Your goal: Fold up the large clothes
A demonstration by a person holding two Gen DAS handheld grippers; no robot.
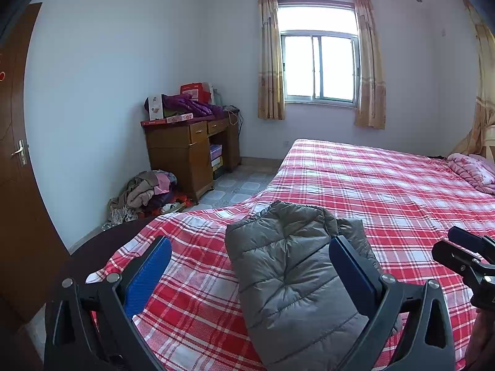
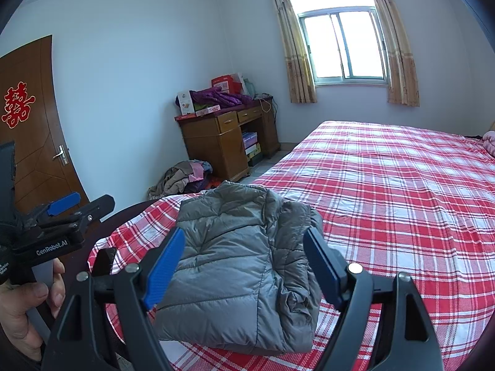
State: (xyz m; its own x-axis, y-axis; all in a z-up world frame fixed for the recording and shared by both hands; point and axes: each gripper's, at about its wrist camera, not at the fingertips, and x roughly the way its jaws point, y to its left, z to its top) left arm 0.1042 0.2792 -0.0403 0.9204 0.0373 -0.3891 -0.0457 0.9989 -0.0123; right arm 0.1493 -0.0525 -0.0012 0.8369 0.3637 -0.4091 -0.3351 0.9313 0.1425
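Overall, the work surface is a bed (image 1: 386,185) under a red plaid sheet, in a bedroom with a curtained window (image 1: 320,65), a wooden desk (image 1: 188,151) and a clothes heap (image 1: 145,194) on the tiled floor. Folded grey puffer jacket (image 2: 241,253) lies flat near the bed's rounded near corner. Left gripper (image 1: 250,269) and right gripper (image 2: 244,262) both hover spread wide above it, gripping nothing. Sheet beyond and right of the jacket lies bare; a pink quilt (image 1: 473,173) sits at the far side.
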